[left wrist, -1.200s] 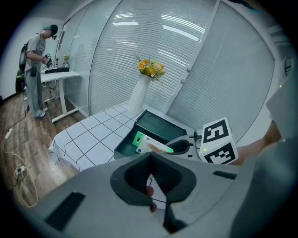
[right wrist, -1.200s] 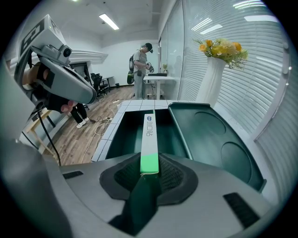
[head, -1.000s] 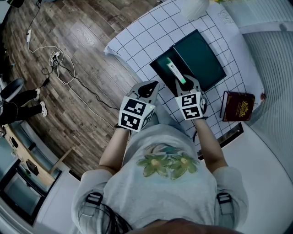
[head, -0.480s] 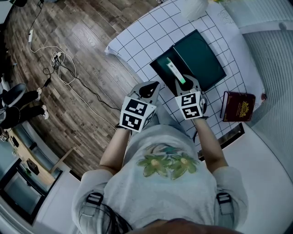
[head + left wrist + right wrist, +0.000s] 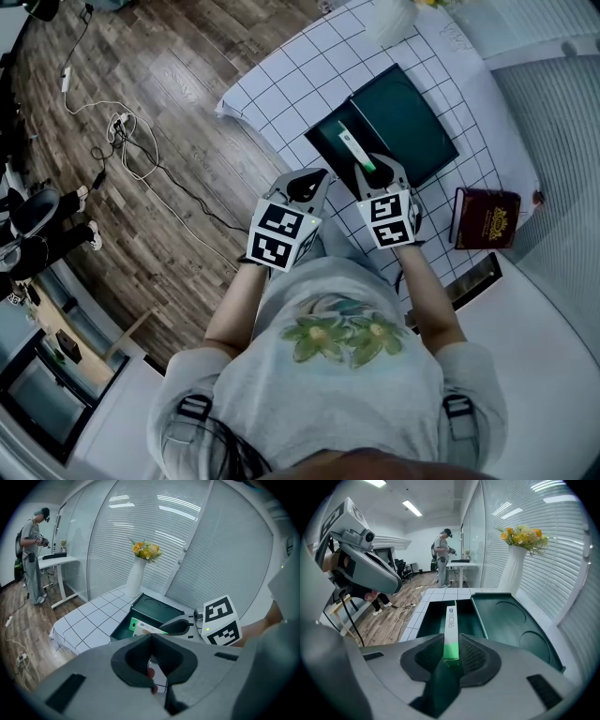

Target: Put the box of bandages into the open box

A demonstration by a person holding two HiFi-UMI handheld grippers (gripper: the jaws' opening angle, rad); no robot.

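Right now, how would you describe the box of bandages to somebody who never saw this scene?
On the table with the white checked cloth lies a dark green open box. Over it the right gripper holds the box of bandages between its jaws: long, slim, white with a green end, pale against the dark green.

Bright, even light; fisheye warp, dark corners.

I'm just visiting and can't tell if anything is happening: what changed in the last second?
Almost nothing. The right gripper still holds the box of bandages over the open box, in the same spot; nothing was taken hold of or let go. The left gripper stays shut and empty beside it. Only a bystander's legs at the floor's edge shifted slightly.
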